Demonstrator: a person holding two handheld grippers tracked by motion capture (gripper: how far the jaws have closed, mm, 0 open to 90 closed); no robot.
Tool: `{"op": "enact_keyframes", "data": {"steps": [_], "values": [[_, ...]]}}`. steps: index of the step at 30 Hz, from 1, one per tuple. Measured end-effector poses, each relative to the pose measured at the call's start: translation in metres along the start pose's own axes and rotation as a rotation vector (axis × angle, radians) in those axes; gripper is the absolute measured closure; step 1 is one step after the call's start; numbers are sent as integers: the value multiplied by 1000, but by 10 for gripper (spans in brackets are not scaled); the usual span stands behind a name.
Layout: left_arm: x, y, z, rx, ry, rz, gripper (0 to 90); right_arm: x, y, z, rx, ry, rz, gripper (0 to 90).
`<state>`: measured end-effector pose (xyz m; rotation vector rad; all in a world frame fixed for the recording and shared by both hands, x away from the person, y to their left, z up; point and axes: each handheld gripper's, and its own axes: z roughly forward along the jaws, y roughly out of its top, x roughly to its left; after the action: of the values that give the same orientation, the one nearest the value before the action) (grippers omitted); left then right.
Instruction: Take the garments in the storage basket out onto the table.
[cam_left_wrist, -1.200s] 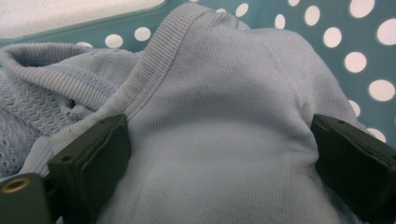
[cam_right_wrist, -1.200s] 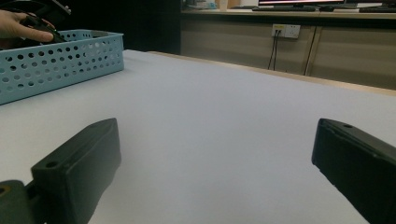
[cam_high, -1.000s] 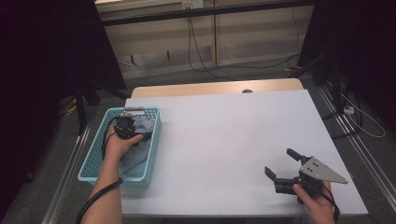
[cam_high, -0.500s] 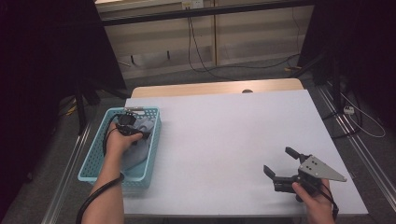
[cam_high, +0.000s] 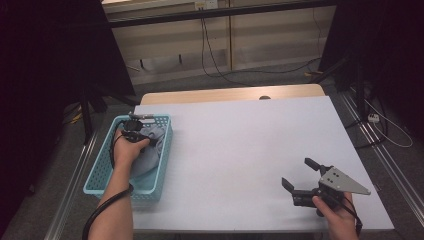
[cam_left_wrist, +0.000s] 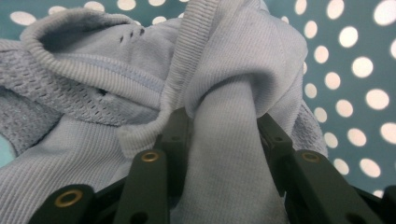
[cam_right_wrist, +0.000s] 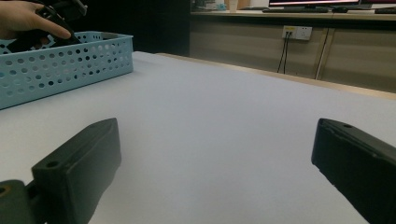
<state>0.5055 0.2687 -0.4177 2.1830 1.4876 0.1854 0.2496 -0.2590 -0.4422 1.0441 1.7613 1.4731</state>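
Your left gripper takes hold of cloth in the basket.
On the white tabletop, the blue basket at left holds the pale blue garment; your left gripper has just been closing and now pinches a fold of it, while your right gripper hovers open at lower right.

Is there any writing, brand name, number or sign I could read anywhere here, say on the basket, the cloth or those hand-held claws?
None can be read: the blue basket, the light blue garment, the left gripper and the right gripper carry no legible text.
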Motion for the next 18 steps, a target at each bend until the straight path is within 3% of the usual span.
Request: {"op": "enact_keyframes", "data": {"steps": [1, 5, 10, 15, 18], "values": [[-1, 1, 0, -5, 5, -14, 635, 0, 0, 0, 0, 1, 0, 10], [-5, 5, -3, 5, 20, -6, 642, -1, 0, -1, -4, -2, 7, 11], [-7, 11, -14, 22, 32, 23, 642, -3, -1, -1, -2, -5, 11, 11], [-5, 18, -33, 13, 29, 12, 642, -4, -2, -3, -2, -10, 11, 10], [-4, 22, -45, 3, 1, -9, 643, -5, -2, -5, -6, -16, 19, 10]]}}
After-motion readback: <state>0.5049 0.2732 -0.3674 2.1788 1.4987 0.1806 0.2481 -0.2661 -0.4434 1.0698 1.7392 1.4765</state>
